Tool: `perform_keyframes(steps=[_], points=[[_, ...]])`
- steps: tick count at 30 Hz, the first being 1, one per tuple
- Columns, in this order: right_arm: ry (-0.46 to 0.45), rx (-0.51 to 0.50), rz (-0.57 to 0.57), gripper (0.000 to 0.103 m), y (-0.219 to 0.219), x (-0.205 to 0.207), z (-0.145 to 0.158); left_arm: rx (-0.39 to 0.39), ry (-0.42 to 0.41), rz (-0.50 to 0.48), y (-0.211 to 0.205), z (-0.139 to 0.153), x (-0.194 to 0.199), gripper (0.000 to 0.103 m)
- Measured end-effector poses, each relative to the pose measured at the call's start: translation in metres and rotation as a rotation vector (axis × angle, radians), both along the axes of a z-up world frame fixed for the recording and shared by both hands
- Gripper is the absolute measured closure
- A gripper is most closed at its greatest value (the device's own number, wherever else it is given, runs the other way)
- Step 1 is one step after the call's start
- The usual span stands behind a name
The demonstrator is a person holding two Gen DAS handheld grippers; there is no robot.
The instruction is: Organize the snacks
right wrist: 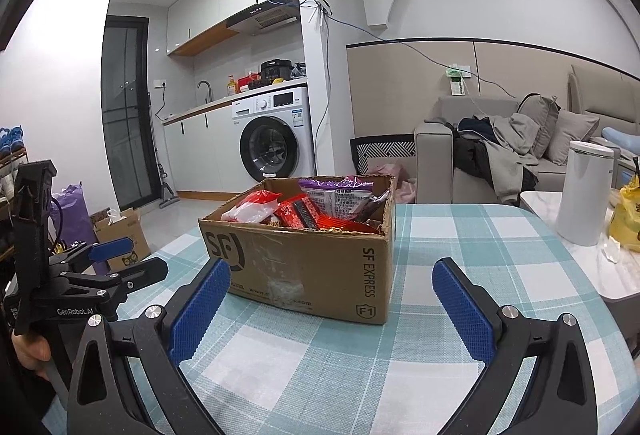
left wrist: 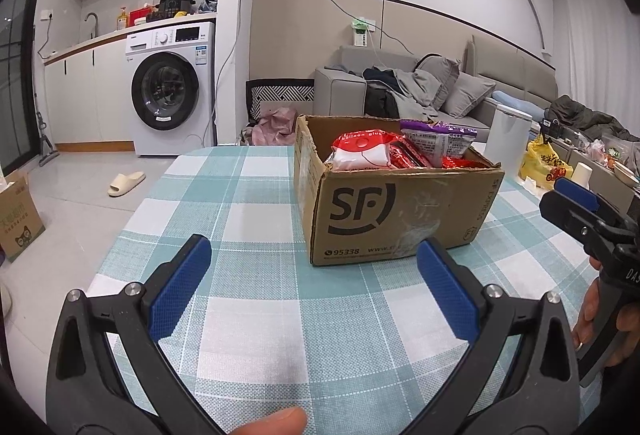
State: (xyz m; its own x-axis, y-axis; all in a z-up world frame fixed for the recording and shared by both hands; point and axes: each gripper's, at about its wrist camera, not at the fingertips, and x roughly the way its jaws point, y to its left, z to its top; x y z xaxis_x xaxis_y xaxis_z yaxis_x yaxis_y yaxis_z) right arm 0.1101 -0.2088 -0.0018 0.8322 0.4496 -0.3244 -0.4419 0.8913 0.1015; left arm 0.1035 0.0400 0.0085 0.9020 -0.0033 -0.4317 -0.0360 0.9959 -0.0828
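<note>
Checked tablecloth under both level, splayed grippers

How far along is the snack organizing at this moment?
It looks unstarted. Done: nothing visible; the snack packets all sit inside the cardboard box on the checked tablecloth. In hand: nothing; the left claw and right claw are both open and empty, short of the box. Left: taking out and arranging the packets.
</note>
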Motion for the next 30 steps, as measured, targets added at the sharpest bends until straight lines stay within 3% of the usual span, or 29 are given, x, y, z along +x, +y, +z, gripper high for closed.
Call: perform_keyframes(steps=[30], points=[[-0.006, -0.009, 0.003, 0.000, 0.0015, -0.0005, 0.0004, 0.002, -0.003, -0.007, -0.0007, 0.0005, -0.0001, 0.000]])
